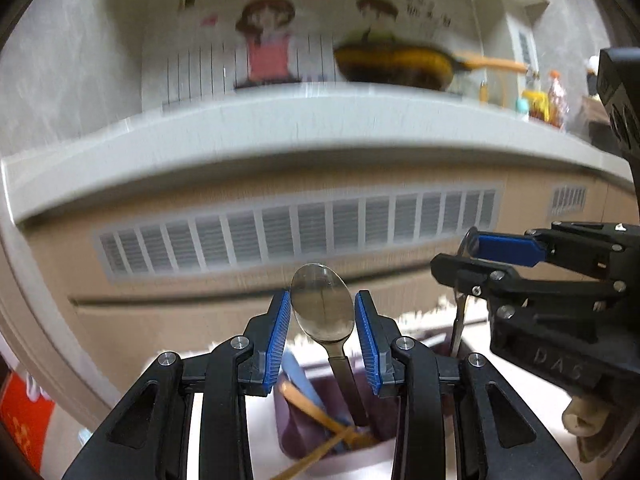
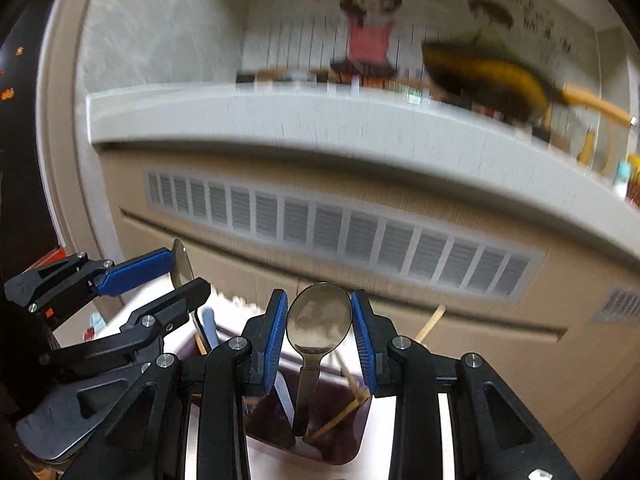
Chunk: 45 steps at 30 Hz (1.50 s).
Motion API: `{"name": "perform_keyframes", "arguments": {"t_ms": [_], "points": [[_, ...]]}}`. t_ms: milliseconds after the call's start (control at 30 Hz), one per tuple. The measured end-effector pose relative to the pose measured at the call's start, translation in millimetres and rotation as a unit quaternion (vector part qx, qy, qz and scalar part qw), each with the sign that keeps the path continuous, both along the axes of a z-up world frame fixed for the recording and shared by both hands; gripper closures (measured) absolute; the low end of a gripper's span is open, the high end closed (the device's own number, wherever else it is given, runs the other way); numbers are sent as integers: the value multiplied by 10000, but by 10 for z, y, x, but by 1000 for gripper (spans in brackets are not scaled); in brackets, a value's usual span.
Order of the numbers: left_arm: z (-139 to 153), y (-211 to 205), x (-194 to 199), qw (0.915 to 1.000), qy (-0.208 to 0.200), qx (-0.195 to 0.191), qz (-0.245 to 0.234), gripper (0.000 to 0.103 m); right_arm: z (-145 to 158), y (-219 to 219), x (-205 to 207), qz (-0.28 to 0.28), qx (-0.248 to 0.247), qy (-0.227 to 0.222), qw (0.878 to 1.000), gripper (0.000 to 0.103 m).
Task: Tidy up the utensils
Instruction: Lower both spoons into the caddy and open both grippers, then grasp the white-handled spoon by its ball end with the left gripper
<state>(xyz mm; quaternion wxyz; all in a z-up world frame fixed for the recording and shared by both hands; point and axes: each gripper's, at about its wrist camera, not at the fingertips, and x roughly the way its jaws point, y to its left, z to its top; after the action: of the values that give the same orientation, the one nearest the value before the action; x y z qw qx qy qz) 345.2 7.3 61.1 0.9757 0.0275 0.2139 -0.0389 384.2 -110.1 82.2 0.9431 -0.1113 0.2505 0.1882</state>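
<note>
- A white tabletop (image 1: 520, 408) lay closest to the onlooker, with a dark purple holder (image 1: 296, 432) standing on it and wooden chopsticks (image 1: 312, 412) leaning inside.
- The left gripper (image 1: 322, 300) had its blue pads pressed to both edges of the left spoon (image 1: 322, 308). The spoon stood bowl up, its handle reaching down into the holder.
- The right gripper (image 2: 319, 300) clamped the right spoon (image 2: 319, 320) in the same way, its handle dipping into purple plastic beside more chopsticks. Whether both spoons shared one compartment could not be told.
- Beyond them stood a tan cabinet front with a long vent grille (image 1: 300, 236).
- Above it ran a pale grey counter ledge (image 1: 280, 128).
- Farthest back, blurred, were a yellow frying pan (image 1: 396, 64) and a cartoon wall drawing (image 1: 268, 40).
</note>
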Motion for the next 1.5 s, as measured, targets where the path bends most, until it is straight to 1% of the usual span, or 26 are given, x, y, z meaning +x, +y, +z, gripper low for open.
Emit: {"name": "perform_keyframes", "arguments": {"t_ms": [67, 200, 267, 300, 333, 367, 433, 533, 600, 667, 700, 767, 900, 1000, 1033, 1133, 1300, 1400, 1467, 1500], "points": [[-187, 19, 87, 9995, 297, -97, -5, 69, -140, -6, 72, -22, -23, 254, 9997, 72], [-408, 43, 176, 9978, 616, -218, 49, 68, -349, -20, 177, -72, -63, 642, 9979, 72], [-414, 64, 171, 9978, 605, -244, 69, 63, -433, -34, 213, -58, -51, 837, 9965, 70], [-414, 85, 167, 9974, 637, -338, 41, 56, -459, -49, 208, -45, -35, 885, 9961, 68], [-407, 109, 147, 9970, 638, -429, 48, 53, -467, -66, 191, -41, -22, 880, 9961, 61], [-381, 126, 108, 9971, 603, -463, 80, 53, -460, -96, 158, -45, 1, 823, 9966, 51], [-308, 164, -6, 9977, 459, -472, 172, 53, -391, -161, 45, -54, 80, 597, 9982, 39], [-191, 206, -168, 9978, 269, -534, 279, 50, -232, -264, -150, -53, 165, 204, 9996, 35], [-137, 206, -311, 9976, 188, -582, 322, 46, -132, -365, -302, -112, 206, -42, 9997, 29], [-118, 173, -420, 9979, 166, -564, 275, 43, -58, -453, -411, -170, 220, -226, 9994, 20], [-125, 121, -508, 9982, 177, -534, 190, 41, -42, -505, -473, -216, 210, -298, 9991, 18], [-153, 34, -619, 9985, 239, -500, 47, 39, -24, -613, -555, -314, 196, -374, 9986, 15], [-351, -237, -798, 9952, 708, -481, -467, 38, -168, -845, -734, -561, 73, -339, 9978, 9], [-594, -485, -879, 9877, 1229, -416, -875, 38, -370, -1001, -867, -737, -107, -223, 9970, 8], [-696, -587, -906, 9836, 1440, -389, -1016, 38, -447, -1058, -923, -783, -162, -173, 9966, 8], [-946, -858, -990, 9724, 1906, -243, -1324, 38, -686, -1253, -1072, -930, -269, -2, 9953, 7], [-1231, -1218, -1051, 9560, 2451, -40, -1615, 38, -1004, -1521, -1208, -1137, -356, 275, 9925, 6], [-1320, -1393, -1044, 9457, 2706, -84, -1797, 38, -1137, -1728, -1251, -1440, -321, 382, 9883, 6], [-1370, -1498, -1026, 9366, 2894, -122, -1973, 43, -1185, -1860, -1291, -1574, -157, 455, 9864, 6], [-1407, -1540, -1014, 9323, 3015, -123, -1995, 51, -1209, -1924, -1322, -1614, -71, 498, 9856, 6]]}}
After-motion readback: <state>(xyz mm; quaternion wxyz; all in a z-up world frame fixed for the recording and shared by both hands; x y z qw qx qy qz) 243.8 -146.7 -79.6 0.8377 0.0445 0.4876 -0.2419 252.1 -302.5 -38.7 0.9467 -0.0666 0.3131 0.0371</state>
